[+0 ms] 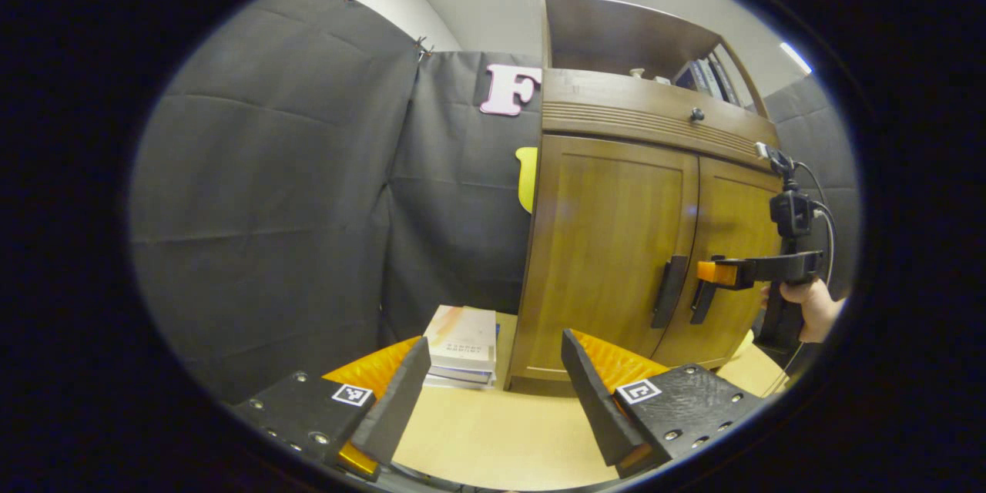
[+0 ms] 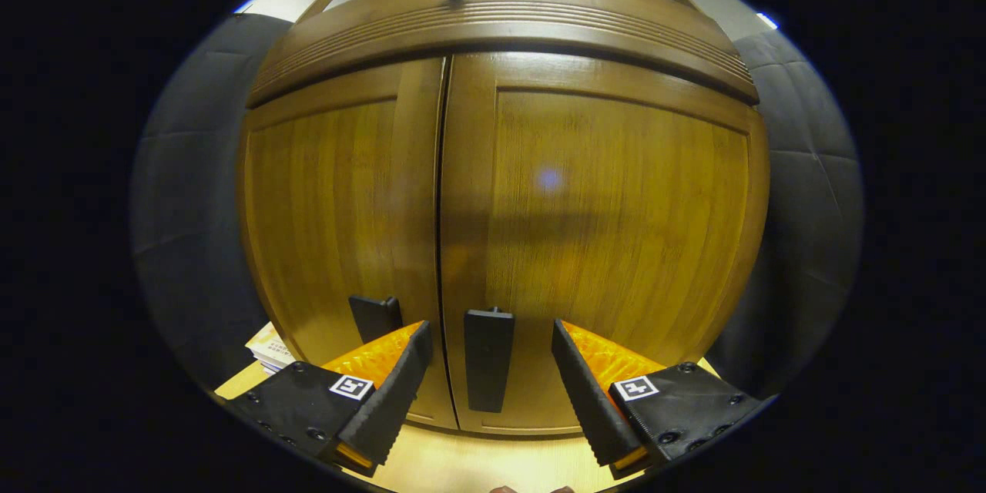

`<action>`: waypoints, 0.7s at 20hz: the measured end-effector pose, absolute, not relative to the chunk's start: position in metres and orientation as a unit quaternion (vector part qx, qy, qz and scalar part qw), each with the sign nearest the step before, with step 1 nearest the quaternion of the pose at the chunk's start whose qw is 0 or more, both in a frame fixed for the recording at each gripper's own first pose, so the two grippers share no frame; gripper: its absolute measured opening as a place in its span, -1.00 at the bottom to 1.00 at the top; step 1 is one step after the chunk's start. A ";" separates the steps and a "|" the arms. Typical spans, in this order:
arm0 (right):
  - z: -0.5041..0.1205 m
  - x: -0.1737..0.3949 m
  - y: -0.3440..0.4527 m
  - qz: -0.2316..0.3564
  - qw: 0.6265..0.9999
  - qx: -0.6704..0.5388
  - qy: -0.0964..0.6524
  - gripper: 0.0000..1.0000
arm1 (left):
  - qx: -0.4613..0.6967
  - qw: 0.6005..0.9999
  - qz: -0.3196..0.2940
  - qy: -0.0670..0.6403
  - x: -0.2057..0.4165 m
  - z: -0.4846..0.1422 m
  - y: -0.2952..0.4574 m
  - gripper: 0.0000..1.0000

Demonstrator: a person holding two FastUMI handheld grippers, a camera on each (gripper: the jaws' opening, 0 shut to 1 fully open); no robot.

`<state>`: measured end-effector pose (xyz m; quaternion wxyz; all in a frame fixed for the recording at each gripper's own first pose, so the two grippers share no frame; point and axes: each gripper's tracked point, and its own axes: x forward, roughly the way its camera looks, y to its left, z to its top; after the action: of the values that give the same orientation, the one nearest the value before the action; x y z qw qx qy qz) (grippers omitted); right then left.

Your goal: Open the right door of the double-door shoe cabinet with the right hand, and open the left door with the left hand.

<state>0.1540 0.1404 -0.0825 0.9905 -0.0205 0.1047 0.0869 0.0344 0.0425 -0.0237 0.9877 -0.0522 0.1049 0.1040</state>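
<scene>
Two doors on the shoe cabinet [image 1: 616, 246], and both sit flush and closed. In the left gripper view, the left tool [image 1: 493, 393] hangs over the pale worktop [image 1: 493, 439] with its fingers spread wide and nothing between them. The cabinet stands ahead and a bit right of it, well apart from the fingertips. A small stack of books [image 1: 464, 345] lies on the worktop just beside the cabinet's left side. Up top there's a drawer knob [image 1: 696, 114] and an open shelf with more books [image 1: 705, 77]. Farther off, a hand [image 1: 809, 308] holds the right tool [image 1: 712, 272] right up at the dark handle of the right door [image 1: 702, 300]; the left door handle [image 1: 669, 291] is next to it.

In the right gripper view, the right tool [image 2: 489, 370] is close in on the cabinet front, fingers spread apart. The right door handle [image 2: 487, 358] stands between them, but I can't see either finger touching it. The left door handle [image 2: 375, 317] peeks out just above the left finger.
</scene>
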 end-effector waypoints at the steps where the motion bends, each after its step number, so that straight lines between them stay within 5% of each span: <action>1: -0.089 0.156 0.142 0.085 0.990 -0.024 0.108 0.95 | -0.049 0.988 0.104 0.106 0.035 -0.022 0.042 1.00; 4: -0.102 0.161 0.144 0.078 0.988 -0.029 0.128 0.94 | -0.043 0.987 0.105 0.109 0.033 -0.021 0.037 1.00; 6: -0.101 0.167 0.139 0.077 0.987 -0.022 0.138 0.76 | -0.043 0.987 0.107 0.112 0.031 -0.019 0.039 1.00; 12: -0.075 0.167 0.120 0.085 0.986 0.002 0.144 -0.36 | -0.038 0.987 0.101 0.118 0.025 -0.012 0.035 1.00; 14: -0.069 0.164 0.112 0.092 0.986 0.001 0.138 -0.48 | -0.035 0.988 0.094 0.117 0.022 -0.010 0.032 1.00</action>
<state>0.1636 0.1118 -0.0686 0.9861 0.0009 0.1385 0.0920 0.0225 0.0318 -0.0097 0.9881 -0.0350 0.1165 0.0943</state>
